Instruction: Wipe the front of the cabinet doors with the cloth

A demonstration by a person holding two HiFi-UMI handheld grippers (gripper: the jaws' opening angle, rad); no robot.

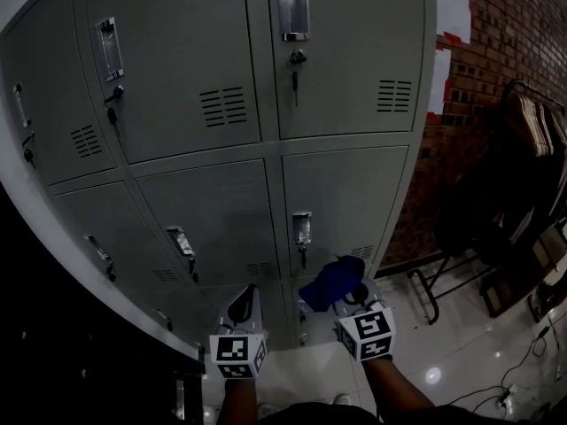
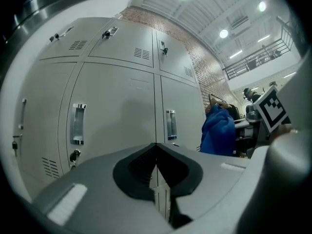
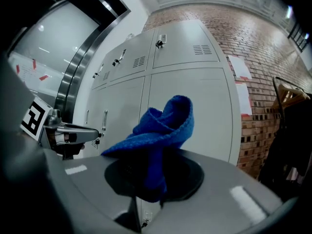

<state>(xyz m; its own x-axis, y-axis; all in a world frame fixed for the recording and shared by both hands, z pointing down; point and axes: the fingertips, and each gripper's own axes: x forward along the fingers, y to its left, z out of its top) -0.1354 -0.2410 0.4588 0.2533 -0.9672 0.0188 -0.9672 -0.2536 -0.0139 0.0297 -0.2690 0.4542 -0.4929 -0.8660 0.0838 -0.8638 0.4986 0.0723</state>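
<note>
The wiping step is only approaching, I judge. The right tongs [image 3: 157, 182] are pinching the blue cloth [image 3: 165, 126], holding it near the lower doors [image 1: 341, 193], seemingly not touching. The left tongs [image 2: 157, 167] are pressing together on nothing. Next, the cloth needs pressing flat against a door. All doors are sitting closed, hiding any contents.

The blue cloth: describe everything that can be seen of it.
The blue cloth looks like soft, knitted fabric, bunched and folded into a loose twist. Its lower end is pinched in the shut right claw, and the rest stands up and spreads out above it. It is held low in front of a grey cabinet door. Whether it touches the door cannot be told. Nothing else touches it.
</note>
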